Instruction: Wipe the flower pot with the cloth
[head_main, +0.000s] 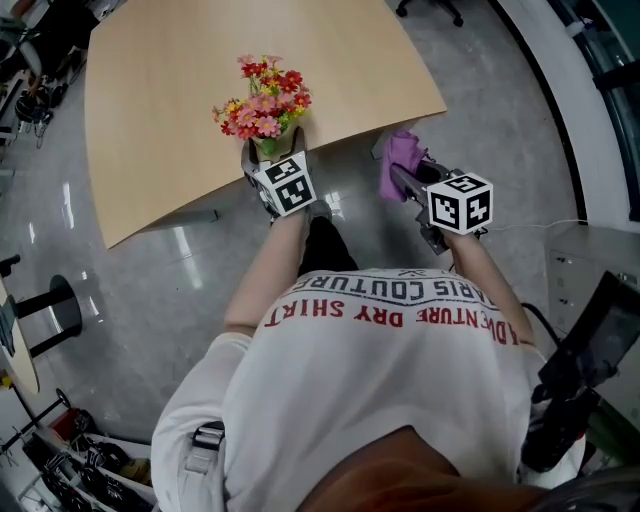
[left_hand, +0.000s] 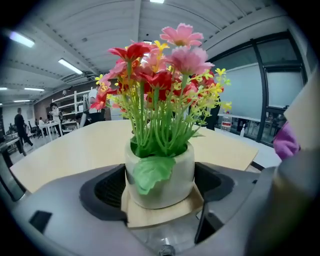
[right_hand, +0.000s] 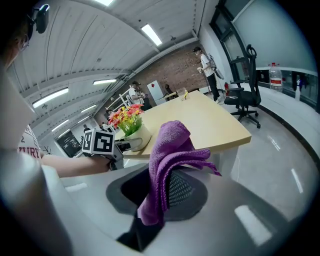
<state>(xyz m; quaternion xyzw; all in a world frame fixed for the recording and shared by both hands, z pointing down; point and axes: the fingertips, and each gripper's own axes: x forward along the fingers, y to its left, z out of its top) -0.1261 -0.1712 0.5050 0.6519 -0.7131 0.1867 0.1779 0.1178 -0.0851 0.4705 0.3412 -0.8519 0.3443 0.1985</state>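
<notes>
A white flower pot (left_hand: 160, 177) with red, pink and yellow flowers (head_main: 262, 100) stands at the near edge of the wooden table (head_main: 170, 90). My left gripper (left_hand: 160, 187) has its jaws on either side of the pot, and both pads touch its walls. In the right gripper view that gripper (right_hand: 126, 145) hugs the pot (right_hand: 139, 134). My right gripper (right_hand: 160, 200) is shut on a purple cloth (right_hand: 169, 160) that hangs folded over its jaws. It hovers off the table's corner, to the right of the pot and apart from it; the cloth (head_main: 400, 160) shows there in the head view.
The table corner (head_main: 440, 100) ends close to the right gripper, with grey floor beyond it. An office chair (right_hand: 245, 97) and a few people stand far behind the table. Dark equipment (head_main: 585, 370) sits at my right side.
</notes>
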